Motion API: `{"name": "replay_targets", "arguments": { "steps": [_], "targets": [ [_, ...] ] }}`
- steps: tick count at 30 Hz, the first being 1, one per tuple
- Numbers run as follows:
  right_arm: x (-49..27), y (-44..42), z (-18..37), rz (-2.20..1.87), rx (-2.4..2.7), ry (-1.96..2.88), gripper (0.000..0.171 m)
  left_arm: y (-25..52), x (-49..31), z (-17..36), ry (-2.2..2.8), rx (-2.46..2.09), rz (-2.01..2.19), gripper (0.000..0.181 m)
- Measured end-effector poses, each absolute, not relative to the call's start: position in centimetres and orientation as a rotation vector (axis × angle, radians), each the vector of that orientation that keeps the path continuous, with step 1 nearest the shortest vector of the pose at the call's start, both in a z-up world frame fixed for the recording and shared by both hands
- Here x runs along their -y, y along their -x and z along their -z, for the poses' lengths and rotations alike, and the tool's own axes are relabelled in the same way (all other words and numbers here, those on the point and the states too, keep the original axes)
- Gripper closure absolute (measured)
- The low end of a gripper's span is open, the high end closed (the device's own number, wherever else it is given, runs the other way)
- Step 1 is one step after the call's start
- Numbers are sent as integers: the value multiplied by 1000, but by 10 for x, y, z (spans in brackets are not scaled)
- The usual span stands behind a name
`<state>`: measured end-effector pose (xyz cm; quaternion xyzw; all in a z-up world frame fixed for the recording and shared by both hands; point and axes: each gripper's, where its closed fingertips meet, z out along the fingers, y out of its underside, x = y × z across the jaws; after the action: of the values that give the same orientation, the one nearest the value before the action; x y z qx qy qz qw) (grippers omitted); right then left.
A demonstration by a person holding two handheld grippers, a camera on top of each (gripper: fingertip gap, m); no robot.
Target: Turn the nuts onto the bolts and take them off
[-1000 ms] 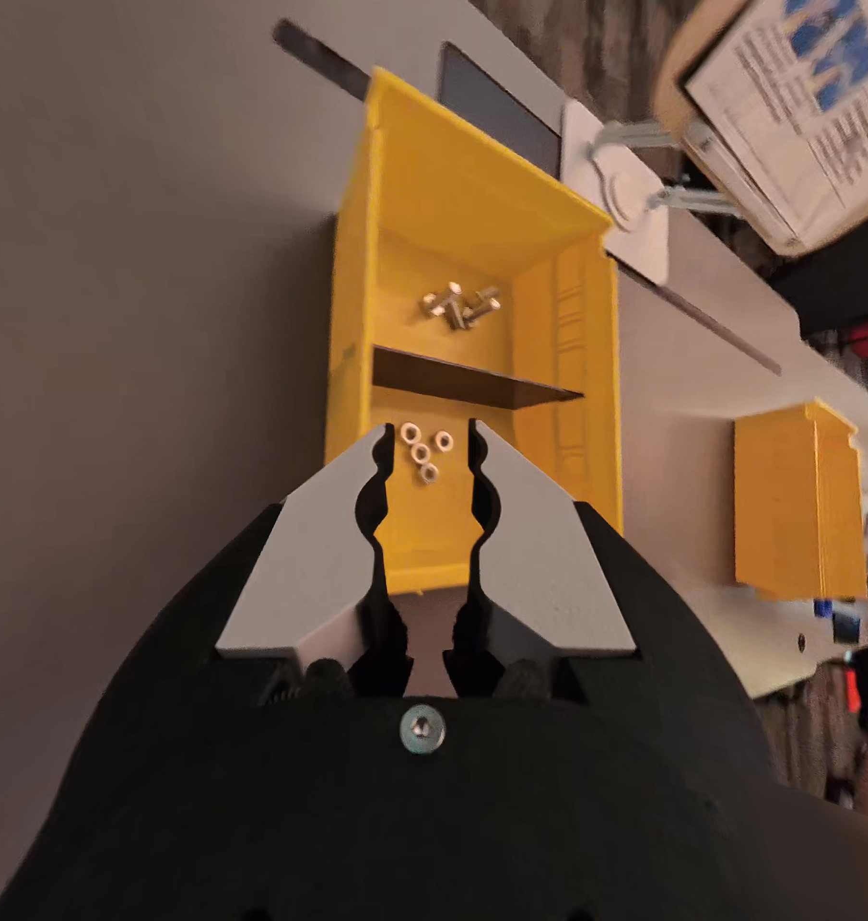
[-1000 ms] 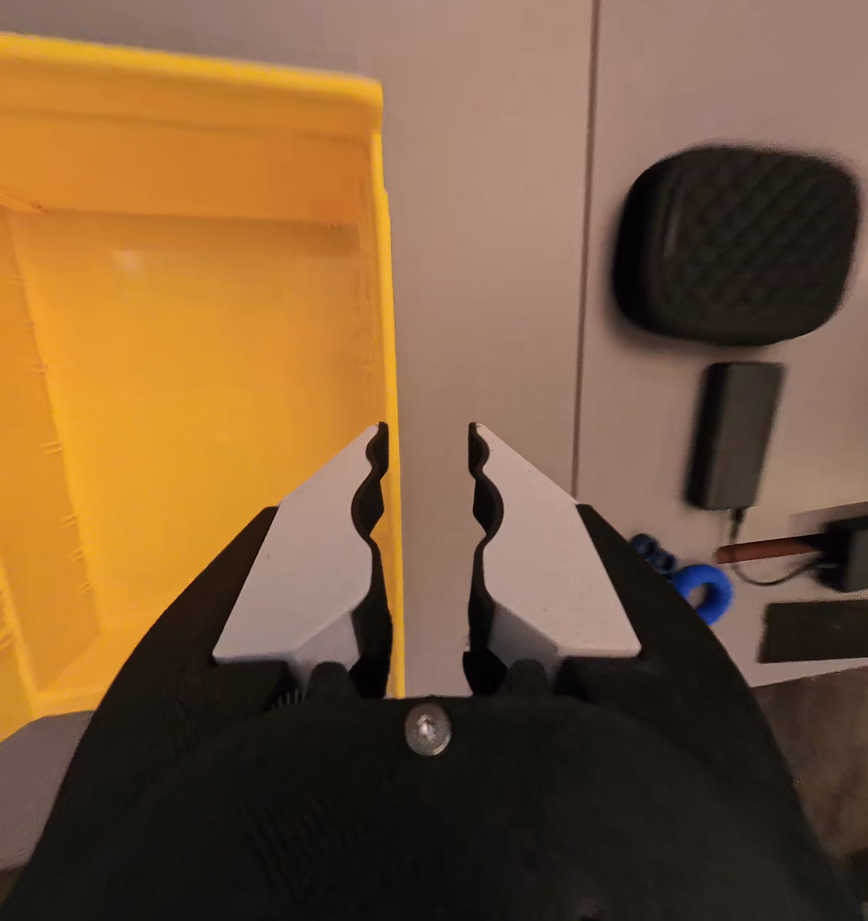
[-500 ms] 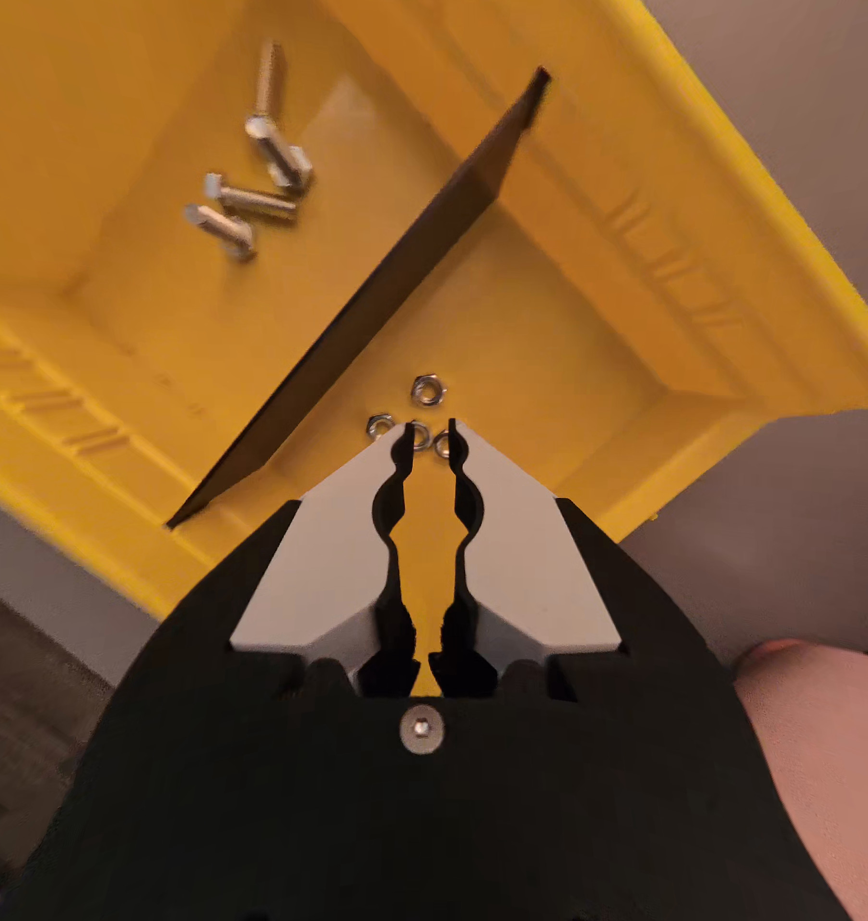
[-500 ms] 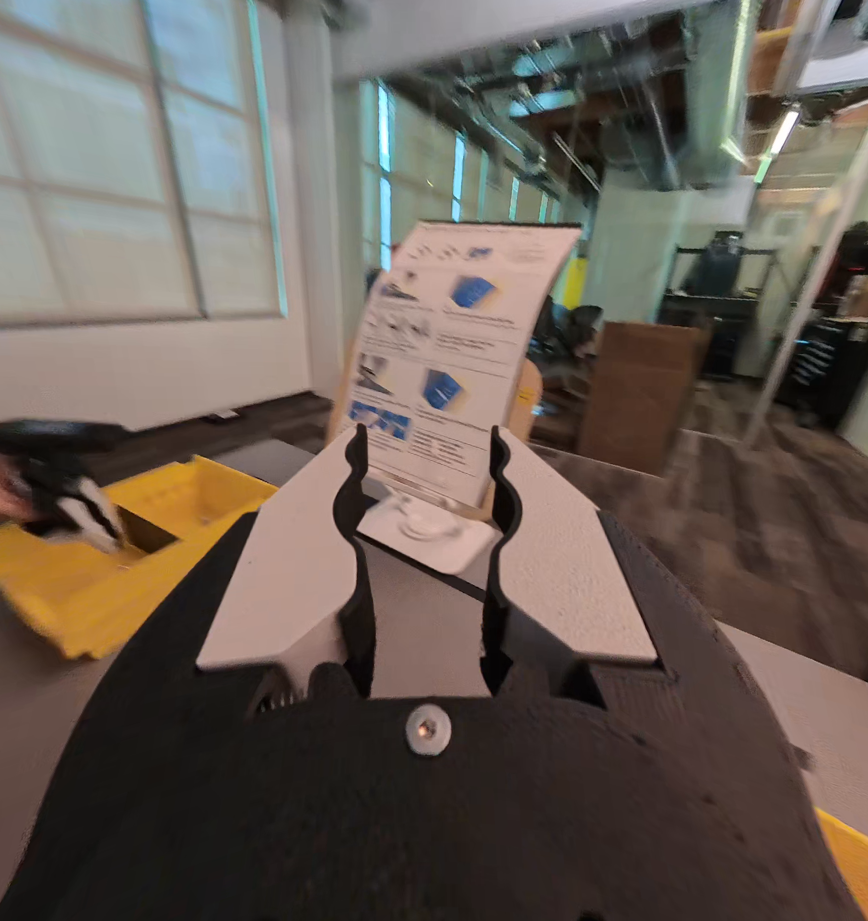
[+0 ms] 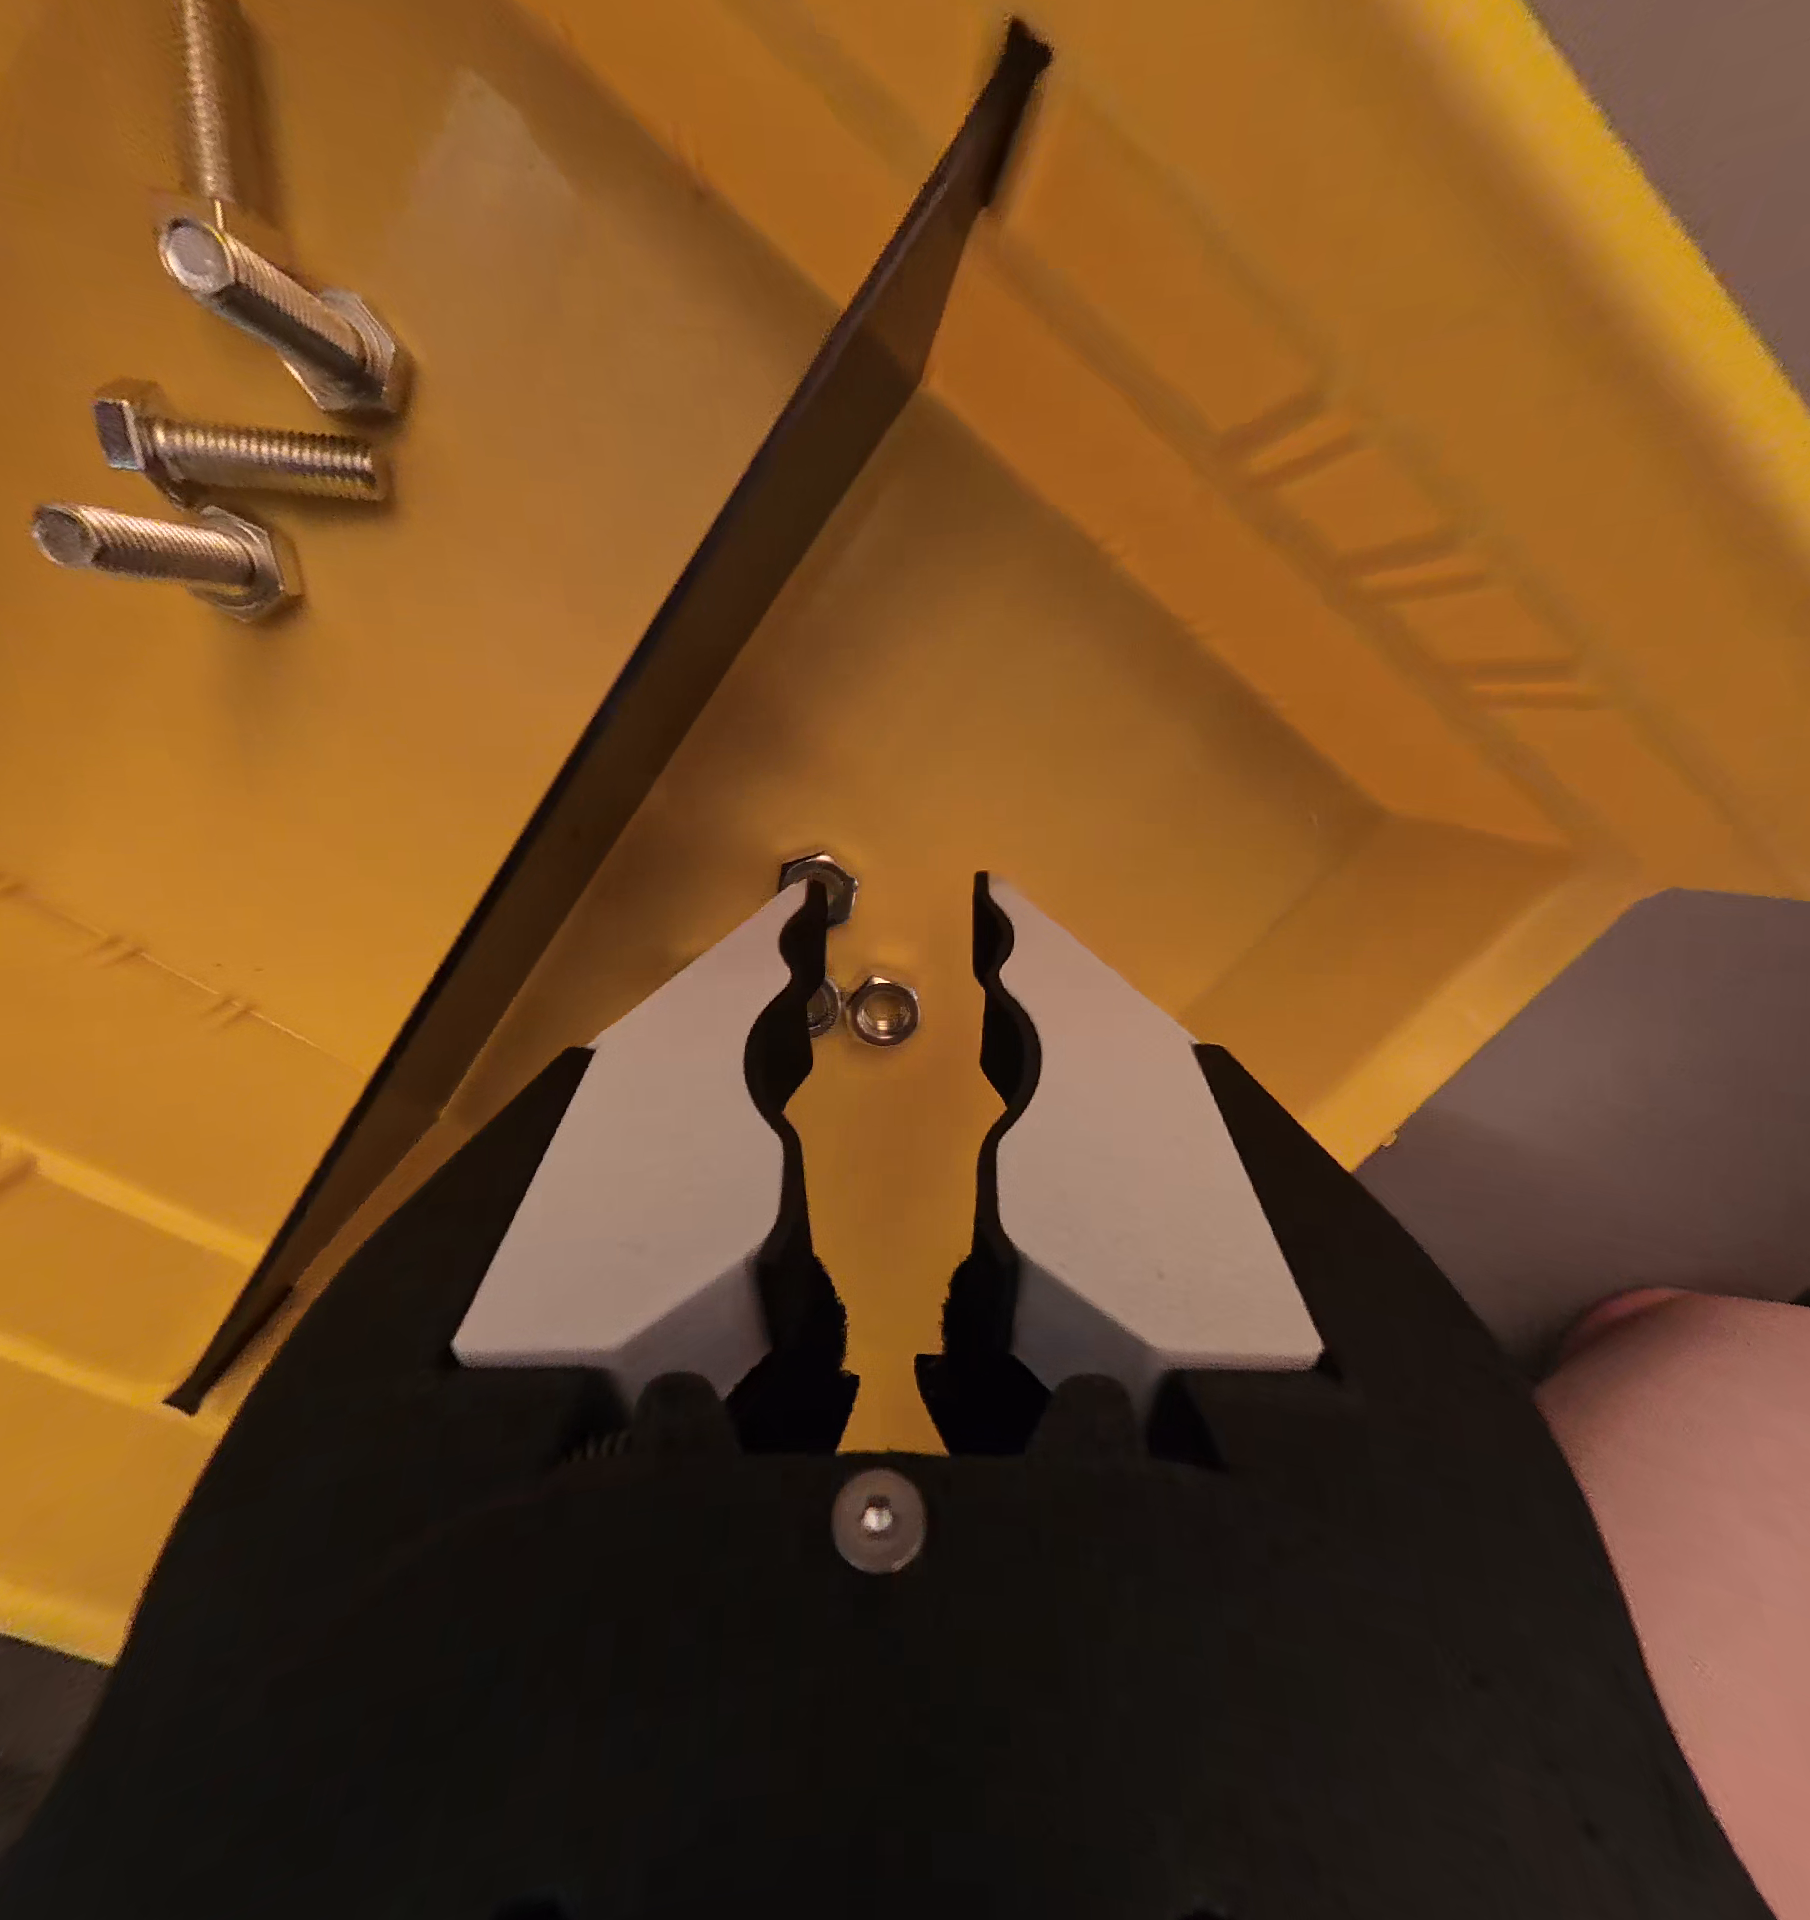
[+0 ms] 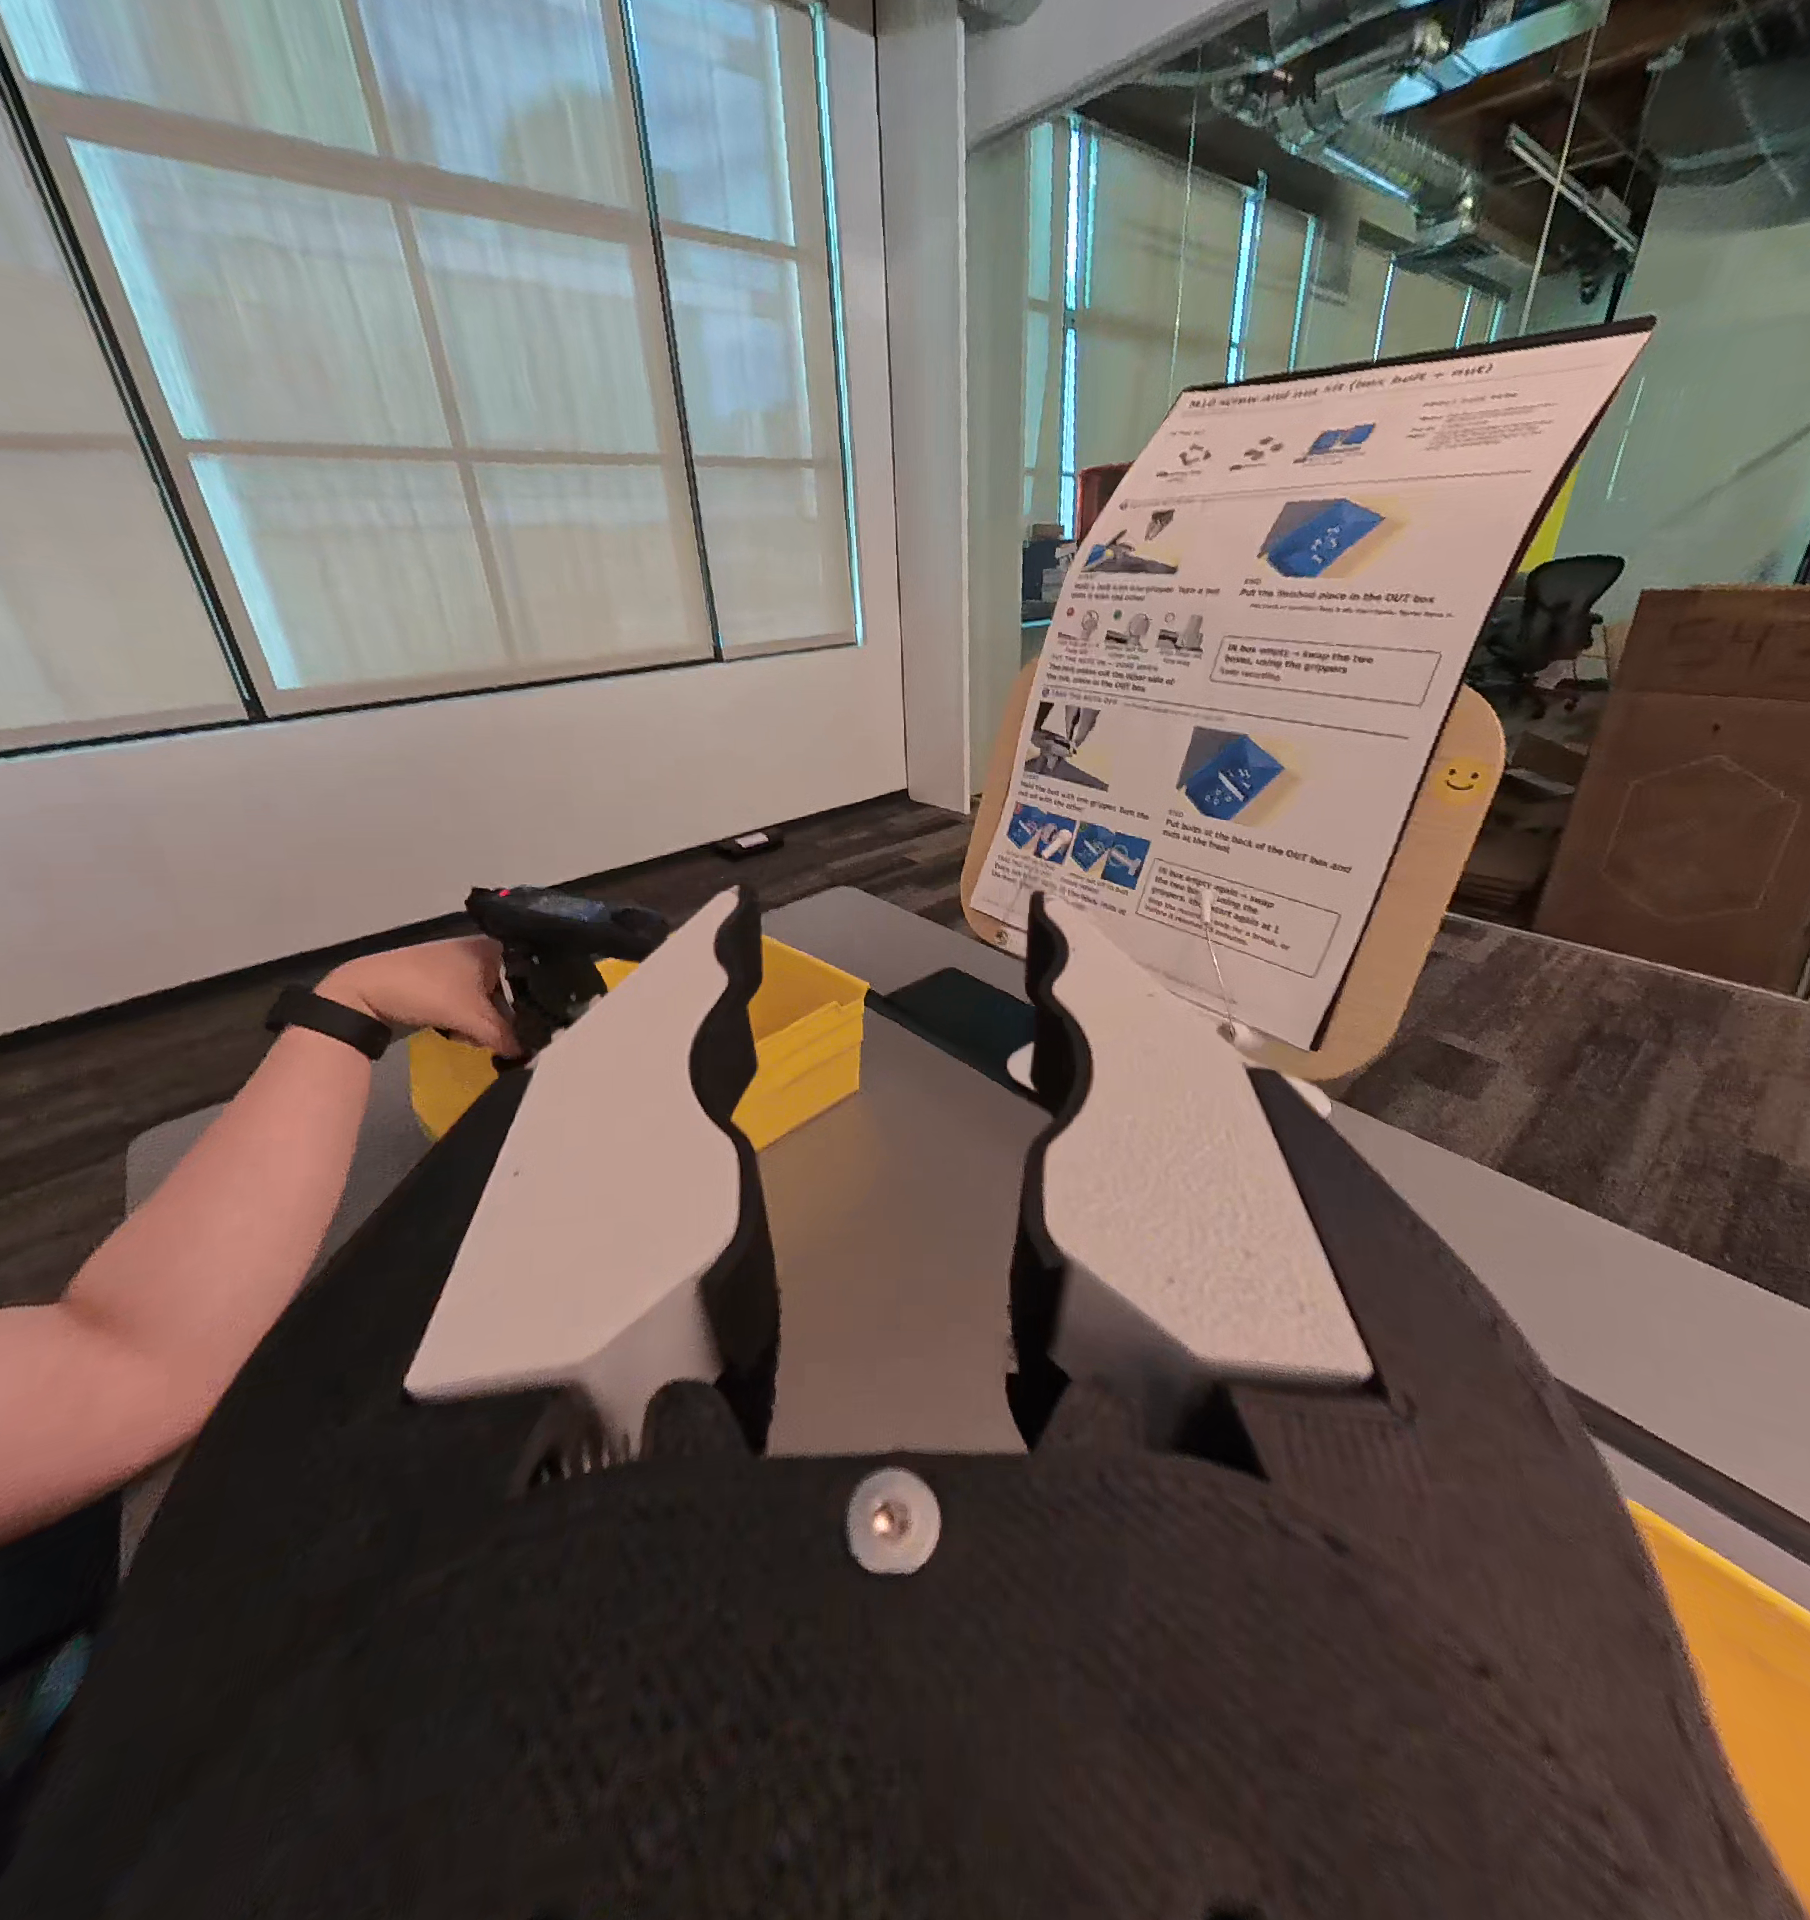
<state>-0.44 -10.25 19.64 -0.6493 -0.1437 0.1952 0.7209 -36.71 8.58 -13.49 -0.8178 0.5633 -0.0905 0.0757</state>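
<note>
Tabletop (image 6: 880, 1247): grey; we logged it carrying the yellow bin (image 5: 1296, 540) and the instruction board (image 6: 1275, 665) on its stand, as it did half a second before.

Yellow bin: split by a dark divider (image 5: 735, 644). It filled more of the left wrist view than half a second earlier.

Right gripper (image 6: 885, 935): we held it level above the tabletop, fingers (image 6: 610, 1164) spread wide and empty, pointed toward the board much as before.

Left gripper (image 5: 885, 883): we found it inside the bin's nut compartment. Its fingers (image 5: 672, 1164) stood apart with nothing between them, wider than half a second earlier, when they were nearly closed.

Bolts (image 5: 246, 457): four, loose in the far compartment beyond the divider, unchanged.

Nuts (image 5: 883, 1010): three seen on the near compartment's floor; one at the left fingertip, two just beside its inner edge, one partly hidden.
</note>
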Motion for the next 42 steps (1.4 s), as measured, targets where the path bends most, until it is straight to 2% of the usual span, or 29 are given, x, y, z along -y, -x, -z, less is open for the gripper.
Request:
{"name": "replay_targets", "arguments": {
  "steps": [17,42],
  "targets": [
    [109,-6,-193,-422,307,1461,121,375,-100,148,2469,-1674,181,162],
    [105,-9,-186,-407,296,1501,121,382,-107,153,2482,-1642,148,154]
  ]
}}
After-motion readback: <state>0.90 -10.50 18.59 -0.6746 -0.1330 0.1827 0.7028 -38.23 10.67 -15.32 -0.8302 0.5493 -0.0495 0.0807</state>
